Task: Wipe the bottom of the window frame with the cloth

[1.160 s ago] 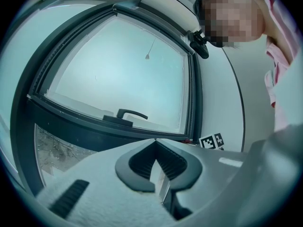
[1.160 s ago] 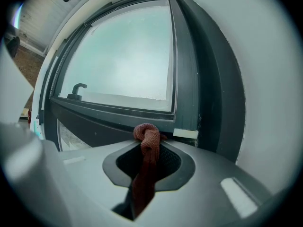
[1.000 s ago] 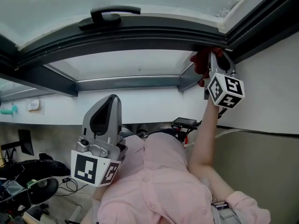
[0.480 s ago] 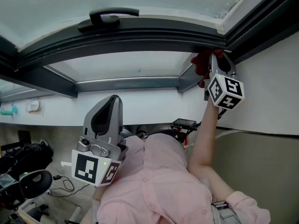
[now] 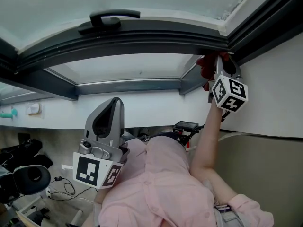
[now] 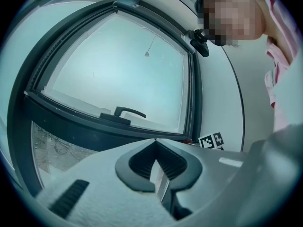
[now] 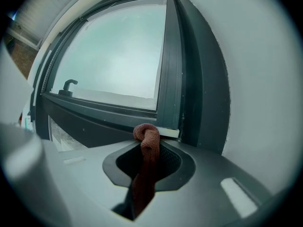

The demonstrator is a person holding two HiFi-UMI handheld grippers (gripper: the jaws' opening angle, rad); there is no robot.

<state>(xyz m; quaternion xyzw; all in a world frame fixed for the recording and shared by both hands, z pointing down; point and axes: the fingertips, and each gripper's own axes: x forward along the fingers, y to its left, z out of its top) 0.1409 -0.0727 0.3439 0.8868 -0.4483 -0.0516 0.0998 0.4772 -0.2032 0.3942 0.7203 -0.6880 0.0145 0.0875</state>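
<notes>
The dark grey window frame's bottom rail (image 5: 142, 38) runs across the top of the head view. My right gripper (image 5: 218, 61) is shut on a red-brown cloth (image 5: 204, 65) and presses it into the frame's right corner. In the right gripper view the cloth (image 7: 147, 137) bulges out between the jaws of the right gripper (image 7: 149, 148), against the rail (image 7: 104, 113) where it meets the upright. My left gripper (image 5: 112, 102) hangs low by the person's chest, jaws together and empty. The left gripper (image 6: 156, 148) points towards the window from a distance.
A black window handle (image 5: 111, 17) sits on the sash above the rail, left of middle. A white wall (image 5: 274, 89) adjoins the frame on the right. The person's pink sleeve (image 5: 156, 188) fills the lower middle. A black chair (image 5: 28, 178) and cables lie on the floor at lower left.
The right gripper and cloth stay pressed in the frame's right corner, barely shifting. The left gripper holds still. The dark chair at the lower left has drifted across the floor.
</notes>
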